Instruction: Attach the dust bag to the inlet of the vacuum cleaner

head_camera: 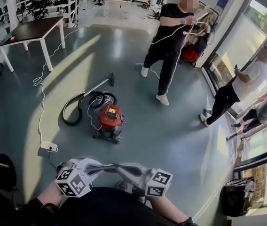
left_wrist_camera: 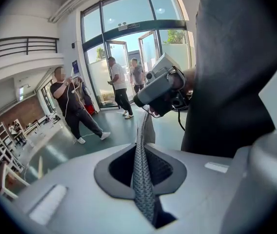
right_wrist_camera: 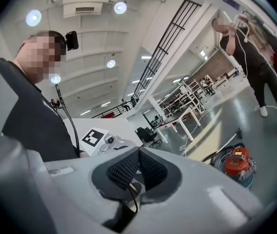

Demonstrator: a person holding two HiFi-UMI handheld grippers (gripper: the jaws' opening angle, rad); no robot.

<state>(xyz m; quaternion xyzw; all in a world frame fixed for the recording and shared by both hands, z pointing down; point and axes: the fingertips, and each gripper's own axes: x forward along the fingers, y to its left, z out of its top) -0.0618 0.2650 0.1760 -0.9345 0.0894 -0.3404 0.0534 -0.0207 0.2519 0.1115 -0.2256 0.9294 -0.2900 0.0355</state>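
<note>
Finding: the vacuum cleaner (head_camera: pixel 111 118) stands on the floor with its black hose (head_camera: pixel 70 113) coiled against its left side. A white lead runs from it to a socket block (head_camera: pixel 50 147) on the near left. It is parked in open floor, which leaves all sides free to approach.

Both claws are held up against the operator's body, well short of the vacuum cleaner and on its near side. This looks like a carrying or waiting posture, not a working one.

Left gripper (left_wrist_camera: pixel 142 118): the jaws are pressed together along their ribbed pads. It tilts down and points across at the body of the other claw. A pale grey edge shows just past its tip; whether that is a thin item in a pinch cannot be told.

Right gripper (right_wrist_camera: pixel 138 151): the jaws are fully closed pad to pad, level, and holding nothing.

The dust bag is not identifiable in any view. The inlet cannot be made out at this range.

A bystander (head_camera: pixel 171 36) handles a white cable beyond the vacuum cleaner, apart from it.

Assessment: attachment has not started.
</note>
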